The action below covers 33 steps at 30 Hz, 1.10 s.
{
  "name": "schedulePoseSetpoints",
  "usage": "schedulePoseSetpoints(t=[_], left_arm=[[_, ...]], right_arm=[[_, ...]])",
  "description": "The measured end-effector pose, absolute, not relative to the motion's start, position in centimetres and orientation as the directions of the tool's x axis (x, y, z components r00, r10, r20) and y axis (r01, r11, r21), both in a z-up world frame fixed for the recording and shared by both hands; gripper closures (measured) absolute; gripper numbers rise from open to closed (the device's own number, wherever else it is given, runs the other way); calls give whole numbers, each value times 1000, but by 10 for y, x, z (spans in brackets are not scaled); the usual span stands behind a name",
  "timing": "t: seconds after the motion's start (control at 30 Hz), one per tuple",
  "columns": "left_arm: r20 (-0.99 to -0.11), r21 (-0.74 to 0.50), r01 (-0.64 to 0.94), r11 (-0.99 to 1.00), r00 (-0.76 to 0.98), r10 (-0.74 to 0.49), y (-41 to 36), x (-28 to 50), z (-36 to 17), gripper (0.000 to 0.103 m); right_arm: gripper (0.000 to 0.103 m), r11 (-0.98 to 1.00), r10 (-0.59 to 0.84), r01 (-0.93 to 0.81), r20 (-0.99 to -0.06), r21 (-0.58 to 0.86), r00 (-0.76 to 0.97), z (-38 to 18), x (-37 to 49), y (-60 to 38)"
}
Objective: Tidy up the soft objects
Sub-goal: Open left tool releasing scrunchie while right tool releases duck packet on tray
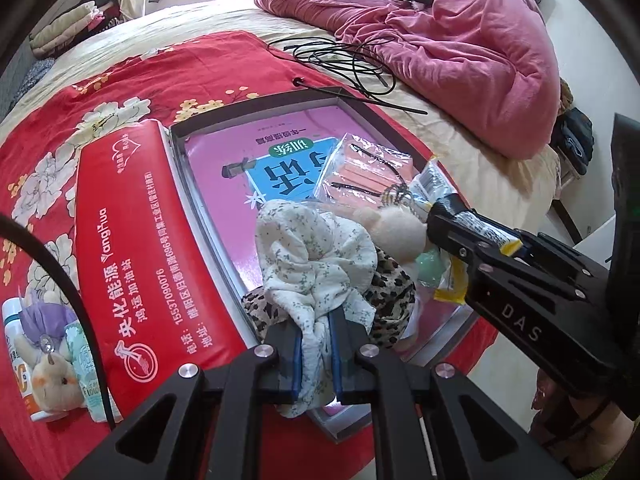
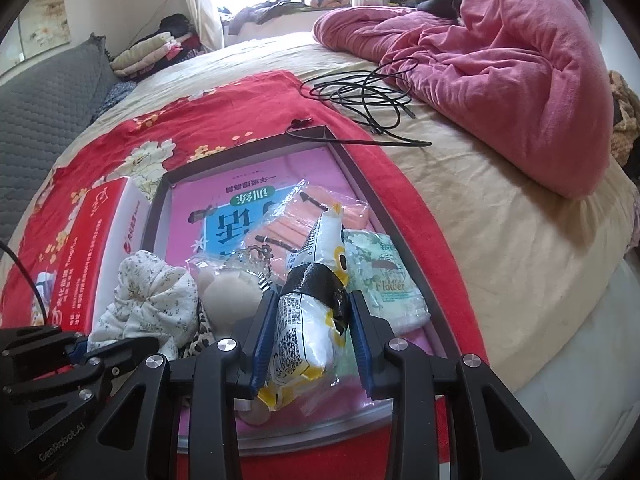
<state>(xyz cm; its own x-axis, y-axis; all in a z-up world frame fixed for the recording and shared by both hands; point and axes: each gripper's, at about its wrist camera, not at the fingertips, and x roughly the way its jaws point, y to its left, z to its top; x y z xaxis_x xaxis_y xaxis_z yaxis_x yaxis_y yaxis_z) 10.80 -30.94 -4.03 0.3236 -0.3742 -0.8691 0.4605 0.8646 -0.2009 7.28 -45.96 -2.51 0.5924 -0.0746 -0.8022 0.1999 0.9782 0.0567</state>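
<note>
My left gripper (image 1: 316, 320) is shut on a white floral cloth scrunchie (image 1: 316, 256), held over the near end of a shallow grey box (image 1: 256, 100). A leopard-print scrunchie (image 1: 386, 292) and a beige plush ball (image 1: 396, 224) lie under and beside it. My right gripper (image 2: 312, 298) is shut on a white and yellow plastic packet (image 2: 304, 336), above the same box (image 2: 256, 146). In the right wrist view, the floral scrunchie (image 2: 148, 300) and left gripper (image 2: 80, 348) sit at lower left. The right gripper (image 1: 444, 208) enters the left wrist view from the right.
The box holds a pink book (image 2: 224, 200), a clear bag of pink items (image 2: 304, 220) and a green tissue pack (image 2: 384, 280). A red carton (image 1: 132, 248) lies left of it, with a small plush toy (image 1: 52, 356) and bottles beyond. Black cables (image 2: 368, 96) and a pink quilt (image 2: 500, 72) lie farther back.
</note>
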Motion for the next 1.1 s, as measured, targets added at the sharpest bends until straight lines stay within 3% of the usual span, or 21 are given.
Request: schedulePoseSetpoints(t=[0.57, 0.67, 0.97, 1.1], left_arm=[[-861, -239, 468, 851, 304, -409, -311, 110, -42, 90], [-860, -245, 465, 851, 302, -412, -311, 111, -41, 90], [-854, -262, 474, 840, 292, -431, -314, 109, -40, 81], [-853, -263, 486, 833, 287, -436, -316, 106, -39, 72]], right_arm=[[61, 978, -72, 196, -781, 66, 620, -12, 61, -458], [55, 978, -67, 196, -772, 76, 633, -6, 57, -459], [55, 979, -72, 193, -765, 69, 640, 1, 54, -459], [54, 977, -74, 200, -765, 72, 639, 1, 53, -460]])
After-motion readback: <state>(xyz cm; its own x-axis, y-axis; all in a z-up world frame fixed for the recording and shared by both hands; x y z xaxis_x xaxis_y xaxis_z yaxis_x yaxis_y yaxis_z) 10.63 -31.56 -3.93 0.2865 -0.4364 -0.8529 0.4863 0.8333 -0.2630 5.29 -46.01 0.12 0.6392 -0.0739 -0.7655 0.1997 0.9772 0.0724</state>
